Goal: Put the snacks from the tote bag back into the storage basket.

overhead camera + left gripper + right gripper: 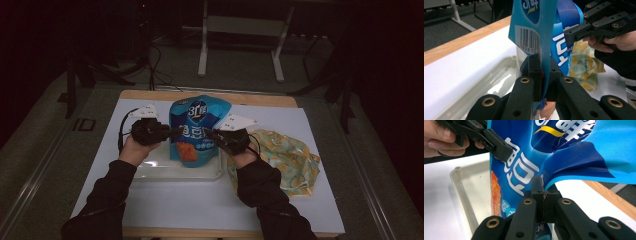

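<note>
Nearest you, your two dark sleeves come up over the white sheet (pixel 200 200) that covers the desk (pixel 210 96), and each hand holds a tool at about the same depth.

Your left tool (pixel 176 132) points right, toward the middle. Its jaws are pressed together on the left edge of the blue snack bag (pixel 197 130); in the left gripper view that edge runs down between the two black pads, with the barcode panel (pixel 529 41) just above the pinch. Your left hand (pixel 134 149) sits behind it, over the left end of the clear tray (pixel 165 172).

Your right tool (pixel 210 135) points left and is likewise pinching the bag, on its right edge; in the right gripper view the blue film is creased where it enters the closed jaws. Your right hand (pixel 243 157) rests just beside a crumpled yellow patterned bag (pixel 292 157), which lies on the sheet to the right.

Between the two tools the snack bag stands upright, held from both sides, with its bottom over the right part of the tray. Whether it touches the tray floor cannot be told. Its top rises farther back, past both tools.

Beyond the desk's far wooden edge, a white metal frame (pixel 240 35) stands on the dark floor.
</note>
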Tool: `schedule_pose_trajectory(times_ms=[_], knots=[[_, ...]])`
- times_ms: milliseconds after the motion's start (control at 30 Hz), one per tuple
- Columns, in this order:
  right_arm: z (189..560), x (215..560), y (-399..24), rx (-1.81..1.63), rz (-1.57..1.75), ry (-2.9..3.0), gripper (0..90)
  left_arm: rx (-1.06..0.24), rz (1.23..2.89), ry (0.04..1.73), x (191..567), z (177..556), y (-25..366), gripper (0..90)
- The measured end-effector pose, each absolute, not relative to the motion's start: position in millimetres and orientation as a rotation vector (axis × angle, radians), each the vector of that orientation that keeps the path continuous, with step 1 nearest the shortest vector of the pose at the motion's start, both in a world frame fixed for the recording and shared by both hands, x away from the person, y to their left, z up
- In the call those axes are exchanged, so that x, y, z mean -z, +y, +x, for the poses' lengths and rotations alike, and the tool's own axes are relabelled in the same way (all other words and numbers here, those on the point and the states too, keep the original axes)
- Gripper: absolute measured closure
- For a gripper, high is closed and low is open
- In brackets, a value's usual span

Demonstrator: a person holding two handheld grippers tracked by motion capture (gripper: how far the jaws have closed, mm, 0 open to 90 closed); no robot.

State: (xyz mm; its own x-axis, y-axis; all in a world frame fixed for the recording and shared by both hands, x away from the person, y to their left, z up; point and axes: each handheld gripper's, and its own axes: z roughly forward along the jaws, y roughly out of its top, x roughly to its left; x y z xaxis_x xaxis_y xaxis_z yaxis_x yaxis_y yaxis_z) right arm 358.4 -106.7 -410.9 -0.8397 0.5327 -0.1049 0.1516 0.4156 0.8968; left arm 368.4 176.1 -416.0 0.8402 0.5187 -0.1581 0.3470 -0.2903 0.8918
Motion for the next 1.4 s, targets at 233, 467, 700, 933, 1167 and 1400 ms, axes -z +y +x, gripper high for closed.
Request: schedule_pose_trajectory(times_ms=[233, 467, 700, 933, 1167, 1400], knots=[[361, 424, -109, -1.397, 0.597, 2.314, 89.4, -0.186, 1.903, 0.654, 430, 369, 174, 87.4], [361, 434, -110, -1.394, 0.602, 2.326, 89.4, -0.193, 1.905, 0.638, 438, 368, 173, 87.2], [358, 436, -109, -1.386, 0.578, 2.329, 89.3, -0.200, 1.892, 0.630, 444, 364, 175, 87.0], [354, 437, -109, -1.393, 0.582, 2.333, 88.6, -0.213, 1.905, 0.632, 444, 358, 177, 84.9], [352, 436, -109, -1.395, 0.588, 2.346, 87.4, -0.212, 1.900, 0.639, 444, 352, 178, 83.2], [352, 431, -112, -1.420, 0.595, 2.361, 78.7, -0.182, 1.890, 0.656, 442, 351, 178, 73.9]])
